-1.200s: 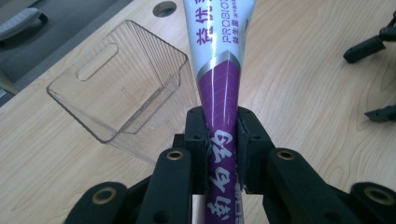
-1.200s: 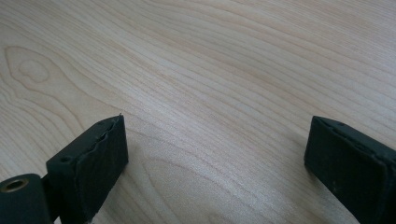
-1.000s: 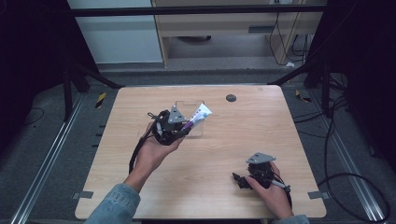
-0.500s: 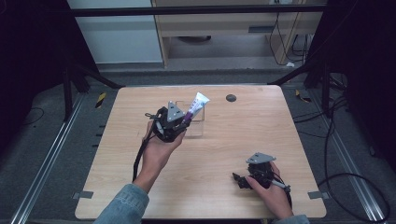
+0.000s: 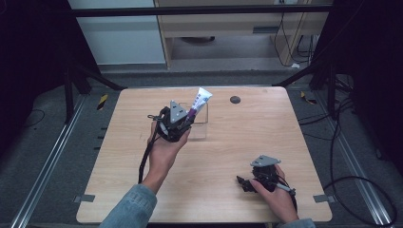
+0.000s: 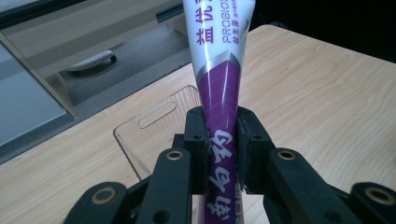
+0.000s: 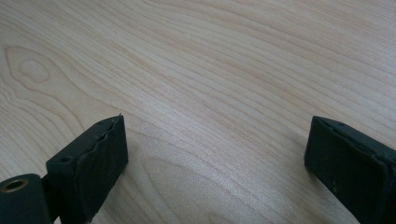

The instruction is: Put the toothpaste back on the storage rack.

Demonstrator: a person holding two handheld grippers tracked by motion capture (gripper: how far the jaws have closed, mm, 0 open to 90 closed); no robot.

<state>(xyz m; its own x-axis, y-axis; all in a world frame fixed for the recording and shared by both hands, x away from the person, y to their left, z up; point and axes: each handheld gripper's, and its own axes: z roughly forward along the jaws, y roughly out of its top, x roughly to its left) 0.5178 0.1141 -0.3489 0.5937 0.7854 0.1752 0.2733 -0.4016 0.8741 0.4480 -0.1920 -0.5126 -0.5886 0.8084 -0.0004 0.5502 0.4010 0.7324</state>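
Note:
A purple-and-white toothpaste tube (image 5: 200,101) sticks up and away from my left gripper (image 5: 186,119), which is shut on its purple lower part. The left gripper view has the tube (image 6: 219,88) pinched between the two black pads (image 6: 196,140), its white end rising out of the top of the frame. Just beyond and under it stands a clear plastic box (image 5: 202,124) with a slot handle (image 6: 158,114). My right gripper (image 5: 243,183) rests low at the table's front right, open, with only bare wood (image 7: 210,70) between its jaws.
A small dark round spot (image 5: 235,99) marks the table near its far edge. Behind the table stand a pale cabinet (image 5: 123,38) and a wooden desk (image 5: 223,23). Black frame legs (image 5: 71,80) flank the table, and cables (image 5: 342,142) trail on the floor at right.
My left gripper has raised the tube and carried it a little farther away, over the clear box, with its white end now pointing higher. The right gripper has stayed put.

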